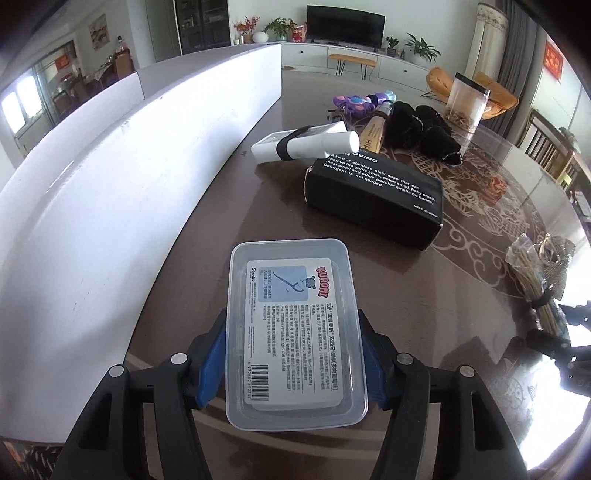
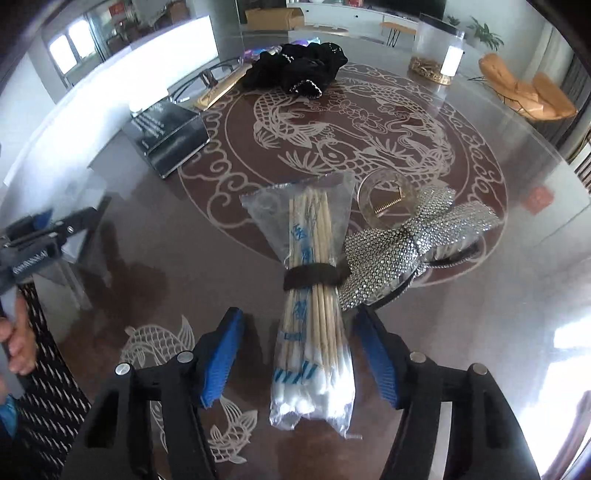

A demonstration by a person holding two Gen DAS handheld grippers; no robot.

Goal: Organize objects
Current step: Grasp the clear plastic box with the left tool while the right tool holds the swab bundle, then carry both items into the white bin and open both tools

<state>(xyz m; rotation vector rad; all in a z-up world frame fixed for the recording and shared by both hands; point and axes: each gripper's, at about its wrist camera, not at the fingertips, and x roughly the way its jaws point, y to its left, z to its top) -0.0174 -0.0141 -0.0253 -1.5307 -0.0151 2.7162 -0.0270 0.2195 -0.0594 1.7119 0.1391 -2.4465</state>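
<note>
Here the left gripper (image 1: 293, 363) pinches a clear floss-pick box (image 1: 293, 332) by its long sides, low over the desk (image 1: 229, 206); a white wall panel (image 1: 110, 177) runs close along its left, a black carton (image 1: 373, 199) lies ahead with bare desk between; the right gripper (image 2: 301, 360) is spread around a bagged cotton-swab bundle (image 2: 314, 317) without touching it; a rhinestone bow (image 2: 402, 240) touches the bundle's right side.

Bright living room: dark television (image 1: 346, 21), white cabinets (image 1: 402, 68), orange chairs (image 2: 526, 94).
</note>
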